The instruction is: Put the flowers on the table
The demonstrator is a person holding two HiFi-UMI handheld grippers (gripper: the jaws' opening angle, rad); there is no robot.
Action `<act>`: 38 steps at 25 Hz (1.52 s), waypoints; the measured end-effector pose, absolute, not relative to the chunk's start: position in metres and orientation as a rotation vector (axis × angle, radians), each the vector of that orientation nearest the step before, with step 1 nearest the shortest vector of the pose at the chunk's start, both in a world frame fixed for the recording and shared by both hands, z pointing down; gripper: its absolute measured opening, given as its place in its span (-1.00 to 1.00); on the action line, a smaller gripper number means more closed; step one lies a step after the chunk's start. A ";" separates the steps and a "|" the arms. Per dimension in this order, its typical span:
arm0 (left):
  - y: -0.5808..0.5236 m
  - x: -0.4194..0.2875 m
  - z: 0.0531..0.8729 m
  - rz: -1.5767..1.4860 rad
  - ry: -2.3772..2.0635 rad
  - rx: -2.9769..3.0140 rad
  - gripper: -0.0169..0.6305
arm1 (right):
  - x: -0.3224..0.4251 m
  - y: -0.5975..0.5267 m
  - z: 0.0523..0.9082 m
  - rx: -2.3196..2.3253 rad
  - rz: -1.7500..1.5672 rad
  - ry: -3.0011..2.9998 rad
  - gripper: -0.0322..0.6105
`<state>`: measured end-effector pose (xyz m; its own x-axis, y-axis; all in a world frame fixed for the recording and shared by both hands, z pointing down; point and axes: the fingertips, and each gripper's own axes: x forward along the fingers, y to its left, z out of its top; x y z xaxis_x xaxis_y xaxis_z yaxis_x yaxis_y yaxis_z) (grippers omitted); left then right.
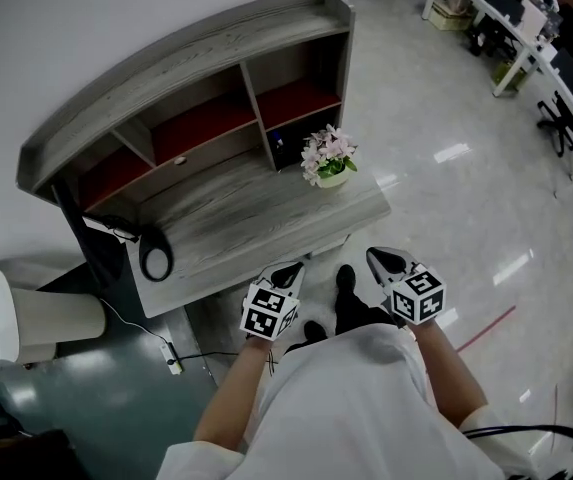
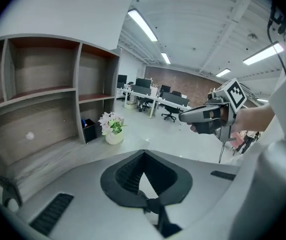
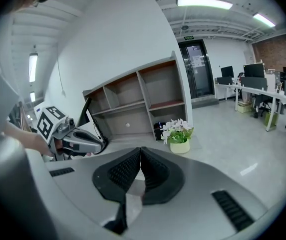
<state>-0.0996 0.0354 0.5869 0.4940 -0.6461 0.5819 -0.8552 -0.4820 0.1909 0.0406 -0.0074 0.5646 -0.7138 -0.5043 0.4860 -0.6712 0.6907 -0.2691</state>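
A small pale pot of pink and white flowers (image 1: 328, 160) stands on the grey wooden desk (image 1: 236, 223), near its right end in front of the shelf unit. It also shows in the left gripper view as the flowers (image 2: 112, 127) and in the right gripper view as the flowers (image 3: 178, 134). My left gripper (image 1: 291, 269) hovers off the desk's near edge, shut and empty. My right gripper (image 1: 384, 259) is beside it over the floor, its jaw tips together with nothing between them. Both are well short of the pot.
A shelf unit (image 1: 191, 98) with red-backed compartments rises behind the desk. A black cable and round black object (image 1: 155, 258) lie at the desk's left end. A white cylinder (image 1: 26, 323) sits at the lower left. Office desks and chairs (image 1: 526, 38) stand far right.
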 end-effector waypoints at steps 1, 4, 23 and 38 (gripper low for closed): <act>0.042 -0.098 0.585 0.602 -1.232 2.278 -0.92 | 0.043 0.000 0.561 0.922 0.619 -2.534 -0.84; 0.057 -0.092 0.584 0.606 -1.238 2.271 -0.92 | 0.052 0.014 0.557 0.938 0.632 -2.546 -0.84; 0.085 -0.034 0.553 0.383 -1.363 2.213 -0.92 | 0.123 0.032 0.546 0.802 0.648 -2.591 -0.84; 0.078 -0.021 0.553 0.391 -1.370 2.192 -0.92 | 0.161 0.024 0.543 0.852 0.661 -2.583 -0.84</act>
<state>-0.0206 0.0781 0.5526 0.4461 -0.7439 0.4977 -0.8945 -0.3521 0.2755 0.1612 0.0238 0.5426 -0.7621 -0.4662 0.4493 -0.6248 0.7116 -0.3213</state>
